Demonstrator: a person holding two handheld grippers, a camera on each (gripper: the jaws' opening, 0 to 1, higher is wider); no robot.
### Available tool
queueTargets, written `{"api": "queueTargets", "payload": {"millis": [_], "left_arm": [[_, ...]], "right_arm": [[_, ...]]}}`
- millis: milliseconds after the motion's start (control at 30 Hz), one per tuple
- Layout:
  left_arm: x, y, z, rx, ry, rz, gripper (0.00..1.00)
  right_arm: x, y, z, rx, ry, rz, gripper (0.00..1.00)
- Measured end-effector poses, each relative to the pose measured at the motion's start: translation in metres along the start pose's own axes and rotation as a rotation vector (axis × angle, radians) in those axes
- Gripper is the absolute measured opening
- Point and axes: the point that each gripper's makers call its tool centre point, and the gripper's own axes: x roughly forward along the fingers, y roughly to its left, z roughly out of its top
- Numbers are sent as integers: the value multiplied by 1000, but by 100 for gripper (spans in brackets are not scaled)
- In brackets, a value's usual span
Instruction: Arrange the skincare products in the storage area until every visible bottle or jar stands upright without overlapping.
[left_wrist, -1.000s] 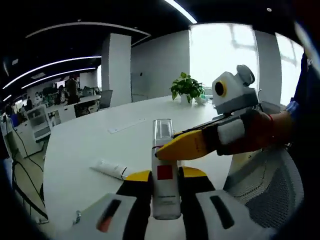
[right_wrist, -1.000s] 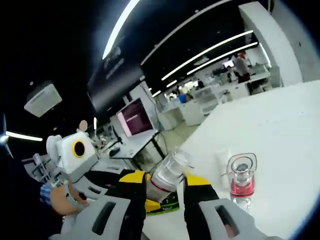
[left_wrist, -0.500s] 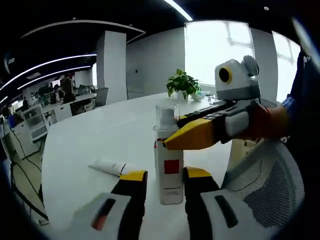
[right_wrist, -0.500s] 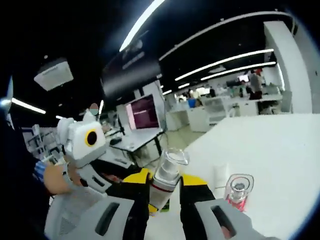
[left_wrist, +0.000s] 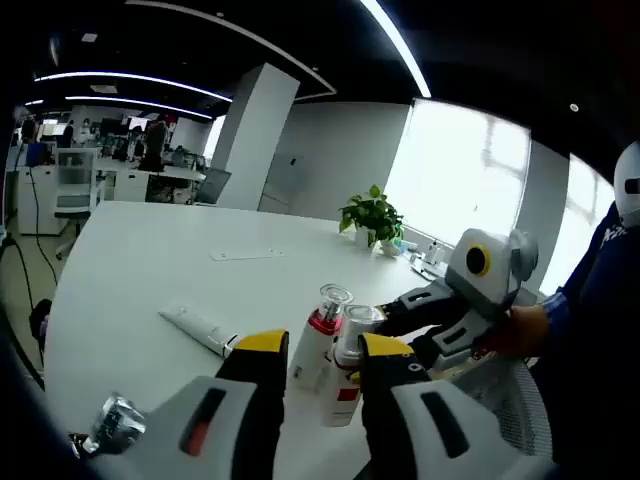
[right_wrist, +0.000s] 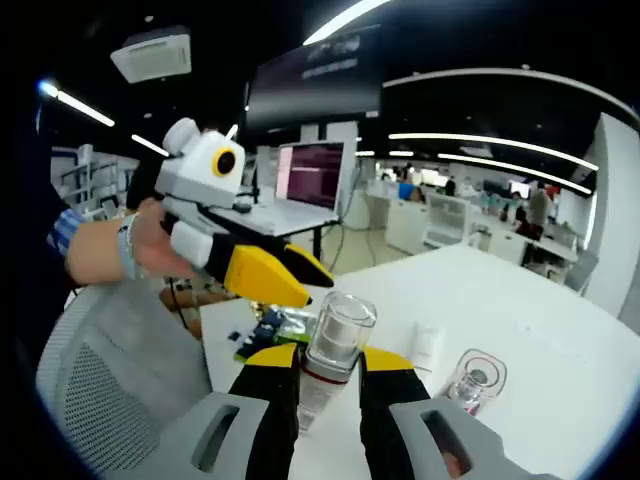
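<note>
Your right tool (right_wrist: 315, 365) pinches a spray bottle (right_wrist: 327, 357) just under its clear cap, holding it upright at the near edge of the white table (right_wrist: 520, 330). Your left tool (left_wrist: 313, 355) hangs with its jaws spread, gripping nothing, drawn back from that bottle. A red-collared bottle (left_wrist: 315, 335) stands just beside it; a tube (left_wrist: 195, 327) lies flat nearby.

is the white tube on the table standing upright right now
No, in the left gripper view the white tube lies flat on the white table, left of the two upright bottles.
</note>
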Motion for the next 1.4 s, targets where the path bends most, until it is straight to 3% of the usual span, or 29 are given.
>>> {"api": "queueTargets", "payload": {"millis": [100,200,300,400,500,600,700,800,900,1000,1267,1400], "left_arm": [[3,-3,-9,48,45,-2,30],[4,-4,-24,125,138,-3,25],[7,-11,-33,176,174,-29,21],[10,-19,-40,216,202,-61,22],[10,-17,-44,230,223,-55,25],[14,-19,-48,223,234,-53,26],[22,-18,-50,228,220,-20,25],[27,-9,-50,262,220,33,25],[28,3,-57,281,253,97,25],[33,18,-65,311,279,180,25],[55,37,-66,324,271,297,26],[69,41,-72,308,279,308,26]], "right_arm": [[0,11,1,-40,-6,60,18],[0,21,-3,-107,14,114,18],[-2,21,-5,-120,19,129,18],[-7,35,-6,-142,1,218,18],[-10,35,-15,-222,29,219,18],[-13,34,-19,-223,35,228,18],[-15,26,-24,-159,46,201,19],[-11,15,-32,-169,88,149,18],[-14,10,-39,-233,128,135,20],[-22,5,-51,-214,144,141,22],[-60,-48,-78,61,61,-15,20],[-58,-67,-116,85,138,-72,18]]}}
